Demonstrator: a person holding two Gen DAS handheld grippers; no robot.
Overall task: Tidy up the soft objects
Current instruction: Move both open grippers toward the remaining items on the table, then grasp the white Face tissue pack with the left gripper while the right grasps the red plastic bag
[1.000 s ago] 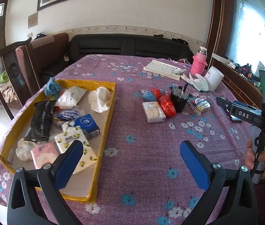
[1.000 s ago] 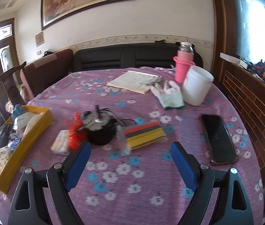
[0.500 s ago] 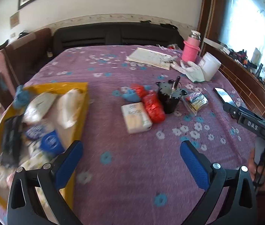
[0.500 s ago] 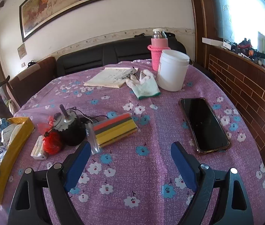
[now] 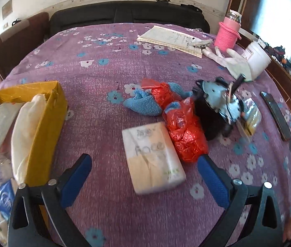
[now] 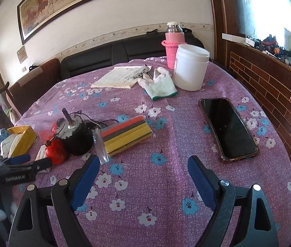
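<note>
Left gripper [image 5: 145, 177] jaws apart, just closing in, straddling white plastic-wrapped tissue pack [image 5: 152, 156] on purple floral worktop [image 5: 96, 107] beside yellow cardboard tray [image 5: 46, 123], right gripper [image 6: 143, 180] open, empty.

The left tool [image 5: 143, 177] has 2 glossy black arms with triangular cut-outs, each carrying a silver round-headed screw by the hinge and a long blue finger pad with a fine dotted texture. The right tool [image 6: 144, 180] is built the same: black arms with triangular cut-outs, silver screws, and blue textured pads [image 6: 84, 182] with toothed inner edges. Seen from the right wrist, the left tool's black body bears small white lettering, too blurred to read.
</note>
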